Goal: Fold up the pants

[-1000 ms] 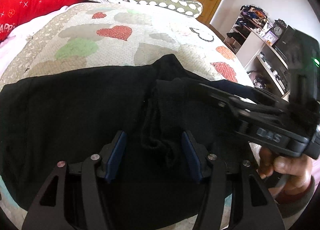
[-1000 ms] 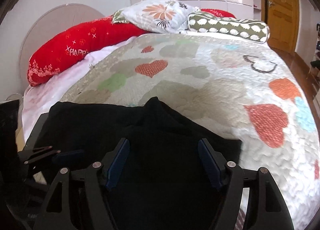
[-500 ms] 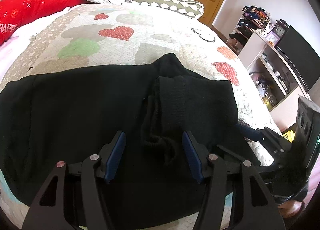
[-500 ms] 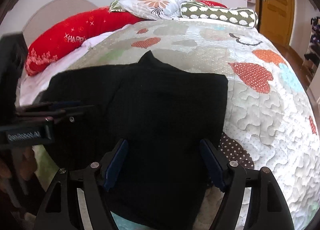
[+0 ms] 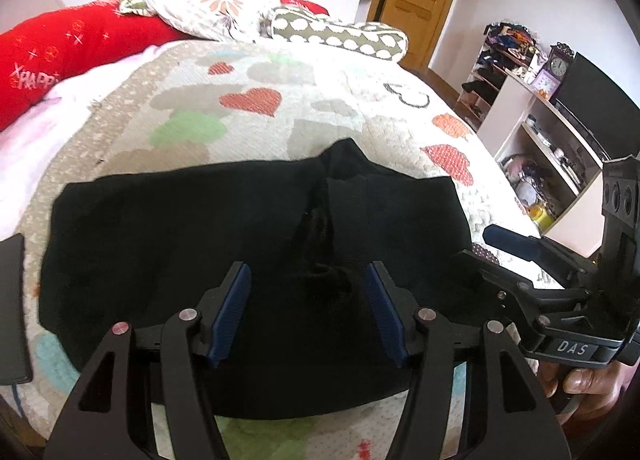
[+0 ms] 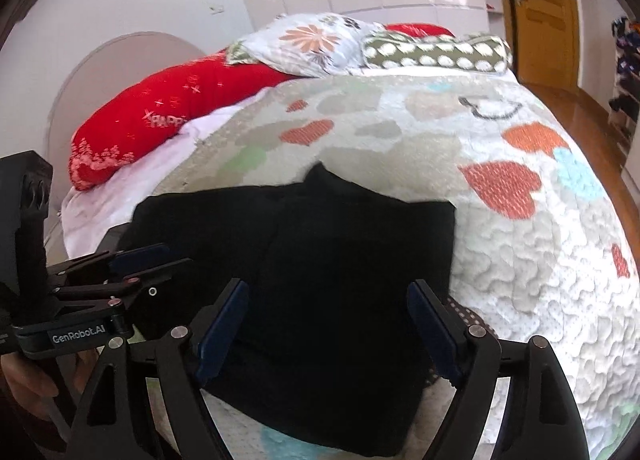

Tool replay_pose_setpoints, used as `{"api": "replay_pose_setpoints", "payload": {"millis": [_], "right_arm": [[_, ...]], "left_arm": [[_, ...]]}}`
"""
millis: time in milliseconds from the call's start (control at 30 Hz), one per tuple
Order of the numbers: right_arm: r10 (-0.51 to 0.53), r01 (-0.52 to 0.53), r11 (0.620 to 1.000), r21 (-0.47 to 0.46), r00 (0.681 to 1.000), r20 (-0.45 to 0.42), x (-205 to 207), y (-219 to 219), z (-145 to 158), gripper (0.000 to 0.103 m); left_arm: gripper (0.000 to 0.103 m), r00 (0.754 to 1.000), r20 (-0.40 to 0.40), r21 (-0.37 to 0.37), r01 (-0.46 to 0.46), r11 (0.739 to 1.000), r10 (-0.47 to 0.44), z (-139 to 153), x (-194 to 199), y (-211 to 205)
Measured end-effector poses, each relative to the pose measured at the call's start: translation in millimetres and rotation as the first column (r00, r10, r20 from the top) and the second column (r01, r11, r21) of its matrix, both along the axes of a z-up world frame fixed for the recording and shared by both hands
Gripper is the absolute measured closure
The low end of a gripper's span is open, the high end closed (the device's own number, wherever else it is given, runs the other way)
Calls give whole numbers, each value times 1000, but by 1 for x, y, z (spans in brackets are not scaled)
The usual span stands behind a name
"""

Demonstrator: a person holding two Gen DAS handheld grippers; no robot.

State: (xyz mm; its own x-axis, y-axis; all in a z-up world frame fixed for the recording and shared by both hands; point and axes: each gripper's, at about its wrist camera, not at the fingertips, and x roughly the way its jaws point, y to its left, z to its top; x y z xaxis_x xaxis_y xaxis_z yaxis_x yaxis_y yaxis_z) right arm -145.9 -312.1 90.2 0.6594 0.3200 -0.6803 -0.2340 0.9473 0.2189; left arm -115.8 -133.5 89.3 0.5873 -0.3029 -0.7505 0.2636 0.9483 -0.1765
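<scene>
Now both claws (image 5: 307, 314) (image 6: 328, 334) hover wide, withdrawn from folded black pants (image 5: 248, 244), right widened.

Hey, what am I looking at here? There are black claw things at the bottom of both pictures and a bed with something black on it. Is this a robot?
No robot: a person holds a handheld claw in each hand, and each claw carries a wide-angle camera looking forward along its two fingers. One picture is from the left claw, the other from the right claw; each also shows the other claw at its edge. On the heart-patterned quilt lie black pants, already folded over. Pillows sit at the far end of the bed. Both claws are open above the pants and hold nothing.
</scene>
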Motion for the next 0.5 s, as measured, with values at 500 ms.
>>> {"api": "replay_pose_setpoints", "payload": {"millis": [500], "right_arm": [[137,-137,989,-52,990,11,17,65,11,18]], "left_arm": [[29,993,29,-27,-114,993,115,8,-11,53]]}}
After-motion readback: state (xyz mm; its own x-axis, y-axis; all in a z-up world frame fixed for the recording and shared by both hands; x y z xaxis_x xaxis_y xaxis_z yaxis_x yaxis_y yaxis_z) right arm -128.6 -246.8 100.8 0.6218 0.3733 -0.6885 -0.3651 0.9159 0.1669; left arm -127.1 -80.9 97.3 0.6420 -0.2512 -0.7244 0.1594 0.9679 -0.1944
